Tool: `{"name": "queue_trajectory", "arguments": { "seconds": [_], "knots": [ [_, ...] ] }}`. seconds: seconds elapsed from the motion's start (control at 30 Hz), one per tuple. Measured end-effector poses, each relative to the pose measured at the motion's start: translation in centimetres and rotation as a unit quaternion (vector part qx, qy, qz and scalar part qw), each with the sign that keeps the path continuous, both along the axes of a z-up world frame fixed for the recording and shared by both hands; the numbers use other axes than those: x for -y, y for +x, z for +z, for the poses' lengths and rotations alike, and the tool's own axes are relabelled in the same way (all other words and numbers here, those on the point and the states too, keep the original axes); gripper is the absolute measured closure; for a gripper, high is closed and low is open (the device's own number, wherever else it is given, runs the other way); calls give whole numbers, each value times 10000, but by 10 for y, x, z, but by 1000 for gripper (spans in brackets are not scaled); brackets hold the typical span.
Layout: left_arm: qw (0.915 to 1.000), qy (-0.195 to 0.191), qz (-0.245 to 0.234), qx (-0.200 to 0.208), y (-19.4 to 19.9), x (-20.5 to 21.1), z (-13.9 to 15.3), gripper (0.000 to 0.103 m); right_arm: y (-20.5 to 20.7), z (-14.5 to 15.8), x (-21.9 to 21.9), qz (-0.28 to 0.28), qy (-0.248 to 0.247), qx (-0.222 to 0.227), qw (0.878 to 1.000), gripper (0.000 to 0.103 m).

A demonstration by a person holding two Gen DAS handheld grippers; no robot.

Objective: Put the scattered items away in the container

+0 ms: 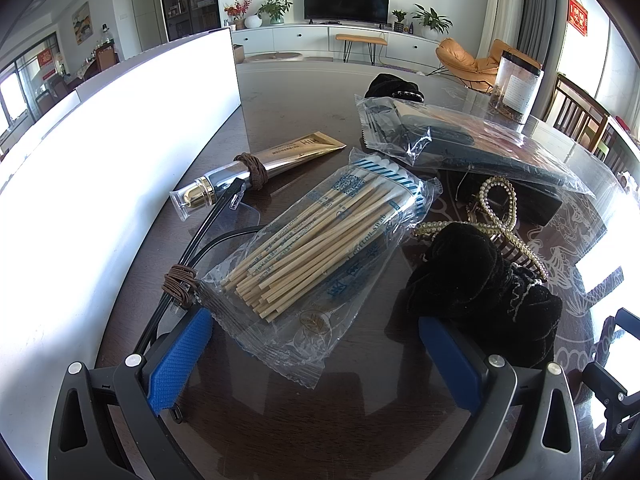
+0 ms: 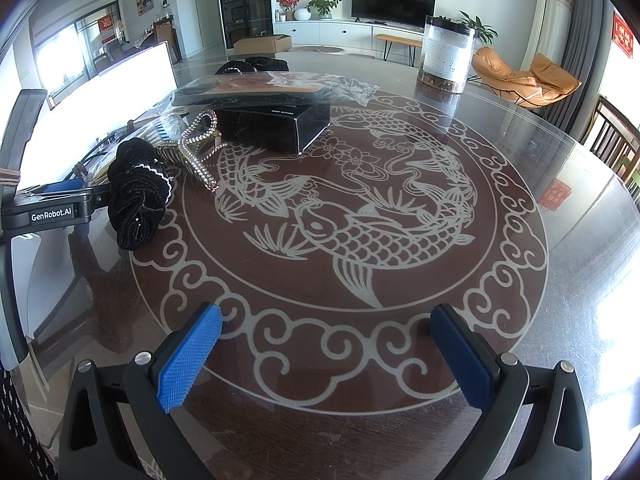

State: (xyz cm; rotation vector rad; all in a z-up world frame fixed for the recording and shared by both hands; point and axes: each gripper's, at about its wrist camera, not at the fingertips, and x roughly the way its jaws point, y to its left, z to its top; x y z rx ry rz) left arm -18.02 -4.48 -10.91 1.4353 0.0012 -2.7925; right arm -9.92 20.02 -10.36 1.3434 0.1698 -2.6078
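The left gripper (image 1: 316,344) is standing wide open and empty, straddling the near end of the swab packet (image 1: 320,248) on the table (image 1: 360,420). The right gripper (image 2: 326,350) is hovering wide open and empty. The white container (image 1: 120,152) is sitting left of the packet.

"GenRobot.AI" is printed in white on the black body of the left gripper (image 2: 52,214), seen from the right wrist view. "HIH" is lettered on the gold end of the cosmetic tube (image 1: 280,154). On the cotton swab packet (image 1: 320,240), blue print that appears to read "Cotton swab" is seen. The labels on the clear jar (image 2: 448,54) and the black box (image 2: 276,124) are too small to be read.
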Motion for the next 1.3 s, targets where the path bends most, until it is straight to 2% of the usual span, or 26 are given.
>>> {"name": "queue_trajectory", "arguments": {
  "seconds": [0.17,0.23,0.33,0.47,0.57,0.73,0.83,1.03,1.3],
  "knots": [
    [10000,0,1,1,0,0,0,0,-1,0,0,-64,-6,5,10000,0],
    [10000,0,2,0,0,0,0,0,-17,1,5,-21,17,293,9996,0],
    [10000,0,3,0,0,0,0,0,-43,8,6,192,-541,575,9967,0],
    [10000,0,3,0,0,0,0,0,-71,27,16,256,-599,241,9976,0],
    [10000,0,5,0,0,0,0,0,-86,25,29,389,-489,354,9974,0],
    [10000,0,6,0,0,0,0,0,-70,15,32,313,-202,284,9989,0],
    [10000,0,6,0,0,0,0,0,-45,19,27,238,-140,145,9995,0],
    [10000,0,8,0,0,0,0,0,-19,30,9,-18,-454,-2,9990,0],
    [10000,0,11,1,0,0,0,0,13,12,6,-8,131,177,9998,0]
  ]
}}
